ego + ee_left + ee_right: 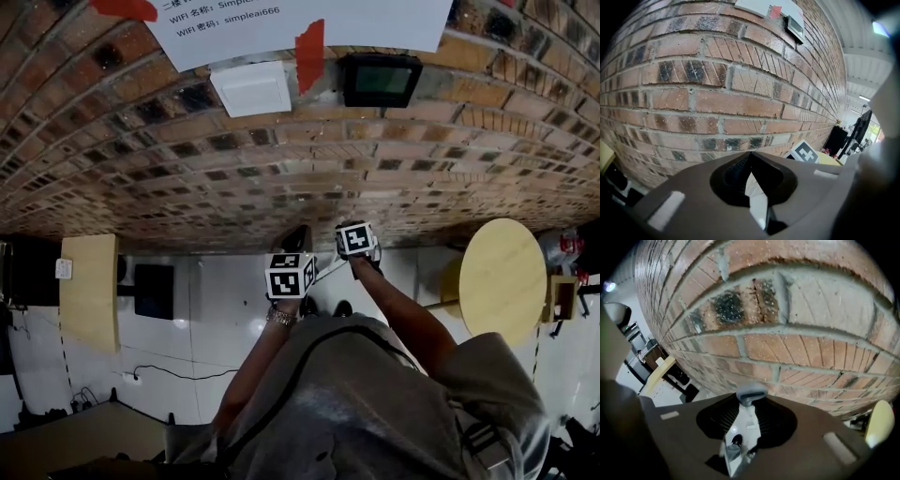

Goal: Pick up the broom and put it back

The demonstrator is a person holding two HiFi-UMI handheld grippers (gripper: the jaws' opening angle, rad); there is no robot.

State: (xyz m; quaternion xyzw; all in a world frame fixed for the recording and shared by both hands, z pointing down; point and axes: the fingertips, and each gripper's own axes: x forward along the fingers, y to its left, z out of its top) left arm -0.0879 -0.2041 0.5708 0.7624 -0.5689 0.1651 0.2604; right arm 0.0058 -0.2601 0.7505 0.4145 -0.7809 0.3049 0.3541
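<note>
Right gripper (750, 405) is clamped, jaws half-closed, on the broom handle (751, 394) just under its grey cap. The shaft looks to run down out of sight toward the floor (225, 309). Left gripper (750, 158) sits alongside, tips drawn together, empty. Brick wall (801, 348) stands just beyond, so the placing falls to the right hand, handle upright against the bricks.

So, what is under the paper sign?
On the brick wall below the paper sign: a white plate and a black screen. The bricks behind the sign are covered.
</note>
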